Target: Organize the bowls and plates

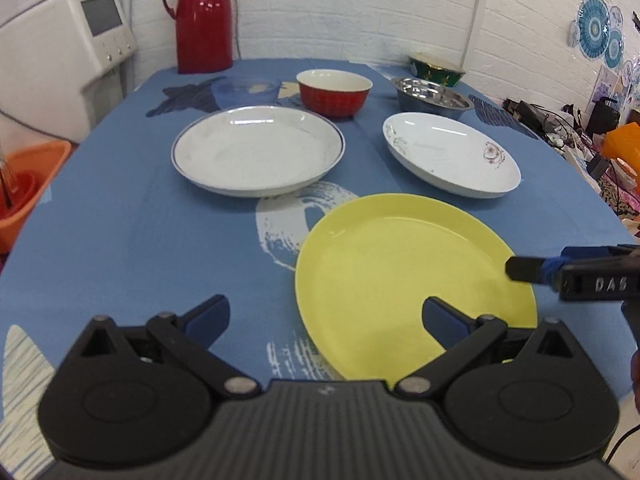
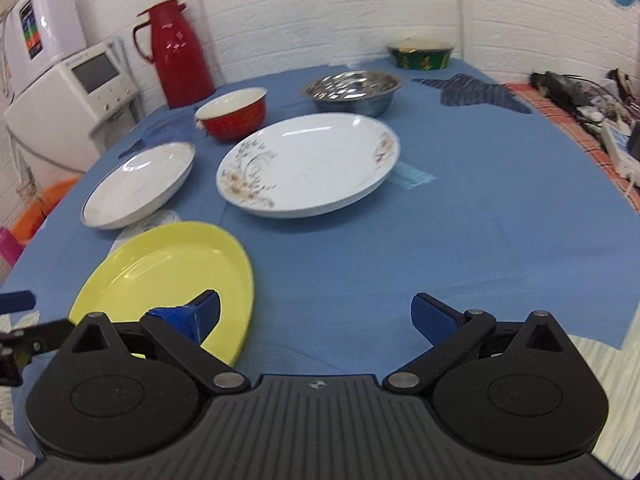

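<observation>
A yellow plate (image 1: 400,272) (image 2: 168,276) lies on the blue tablecloth nearest me. My left gripper (image 1: 326,320) is open, its right finger over the plate's near edge. My right gripper (image 2: 316,316) is open, its left finger over the plate's right rim; it also shows in the left wrist view (image 1: 568,272). Behind lie a blue-rimmed white plate (image 1: 258,148) (image 2: 138,184) and a flowered white plate (image 1: 452,154) (image 2: 308,164). Further back stand a red bowl (image 1: 334,92) (image 2: 232,112), a steel bowl (image 1: 432,96) (image 2: 352,90) and a green bowl (image 1: 436,68) (image 2: 420,54).
A red thermos (image 1: 204,16) (image 2: 180,52) stands at the table's back left. A white appliance (image 1: 68,52) (image 2: 76,92) and an orange tub (image 1: 28,184) sit off the left edge. Cables and clutter (image 1: 580,132) (image 2: 592,108) crowd the right side.
</observation>
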